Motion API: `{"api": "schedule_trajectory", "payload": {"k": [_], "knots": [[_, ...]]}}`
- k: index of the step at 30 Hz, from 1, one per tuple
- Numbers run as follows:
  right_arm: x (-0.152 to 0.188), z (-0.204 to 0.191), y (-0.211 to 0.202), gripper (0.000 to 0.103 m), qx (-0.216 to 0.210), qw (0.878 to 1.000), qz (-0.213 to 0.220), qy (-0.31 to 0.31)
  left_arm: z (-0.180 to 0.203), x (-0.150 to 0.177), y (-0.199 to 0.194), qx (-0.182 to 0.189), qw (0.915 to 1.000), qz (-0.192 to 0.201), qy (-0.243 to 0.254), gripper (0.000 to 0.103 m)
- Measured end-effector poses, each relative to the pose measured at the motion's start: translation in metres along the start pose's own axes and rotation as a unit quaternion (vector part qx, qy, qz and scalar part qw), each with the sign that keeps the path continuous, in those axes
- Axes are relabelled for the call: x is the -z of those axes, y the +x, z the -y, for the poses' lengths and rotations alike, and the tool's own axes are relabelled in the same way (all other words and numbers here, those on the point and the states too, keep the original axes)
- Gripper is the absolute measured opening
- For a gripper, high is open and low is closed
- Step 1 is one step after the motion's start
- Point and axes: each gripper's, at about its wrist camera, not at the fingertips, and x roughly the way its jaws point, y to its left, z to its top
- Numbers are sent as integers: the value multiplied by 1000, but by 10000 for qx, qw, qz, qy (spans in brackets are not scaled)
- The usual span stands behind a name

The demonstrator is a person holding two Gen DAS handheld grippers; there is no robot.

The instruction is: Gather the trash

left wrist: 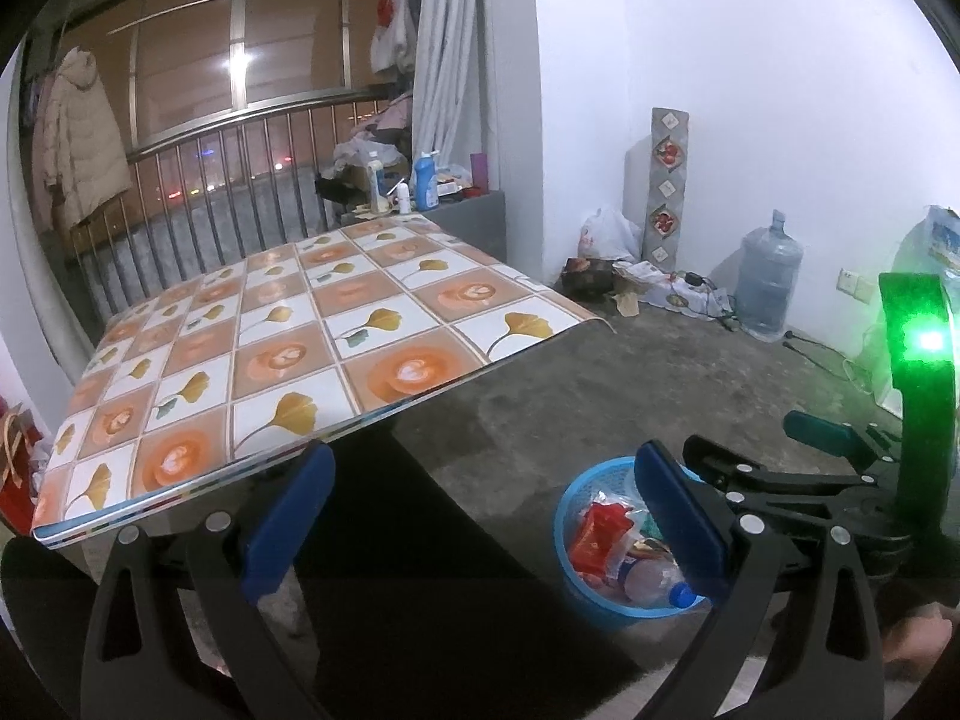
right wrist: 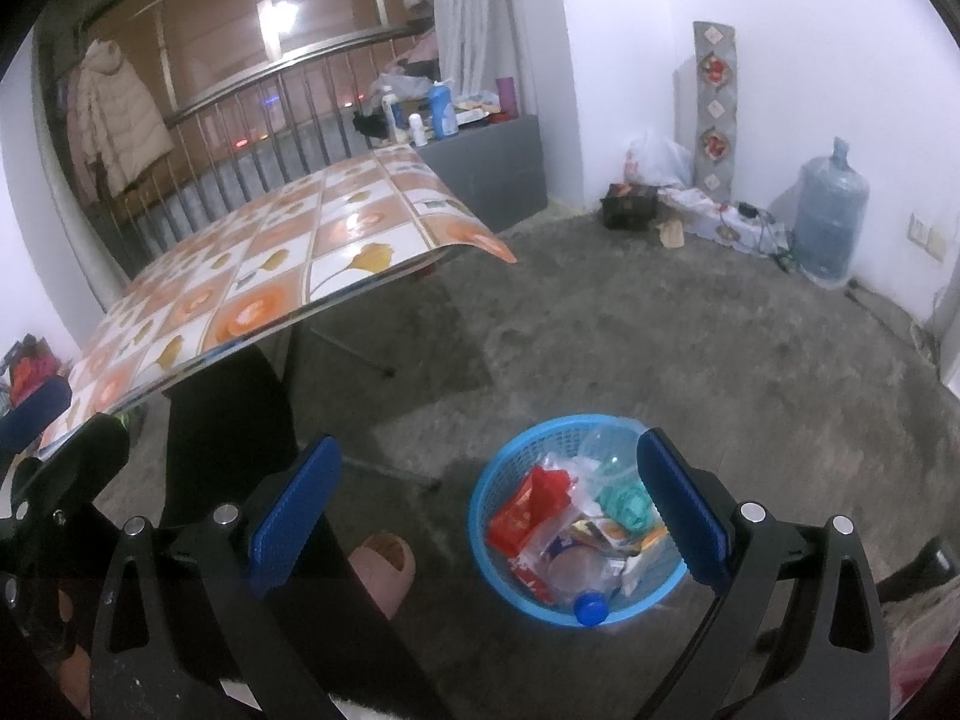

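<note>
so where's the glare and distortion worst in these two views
Left wrist view: a green indicator light on the right gripper flares brightly, and the white wall is blown out. Right wrist view: fisheye bends the metal balcony railing; a lamp reflection glares in the window.

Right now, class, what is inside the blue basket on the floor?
The blue basket holds a red wrapper, a clear plastic bottle with a blue cap, crumpled clear plastic and a teal scrap. Anything beneath this pile is covered.

Blue basket [right wrist: 576,540] upright on floor, trash-filled.
</note>
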Motion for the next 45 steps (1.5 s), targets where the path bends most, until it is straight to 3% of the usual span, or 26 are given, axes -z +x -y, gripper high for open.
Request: {"api": "schedule_trajectory", "payload": {"k": [45], "knots": [[0, 3, 0, 95, -20, 10000, -54, 15, -9, 0, 2, 32, 9996, 26, -281, 98]]}}
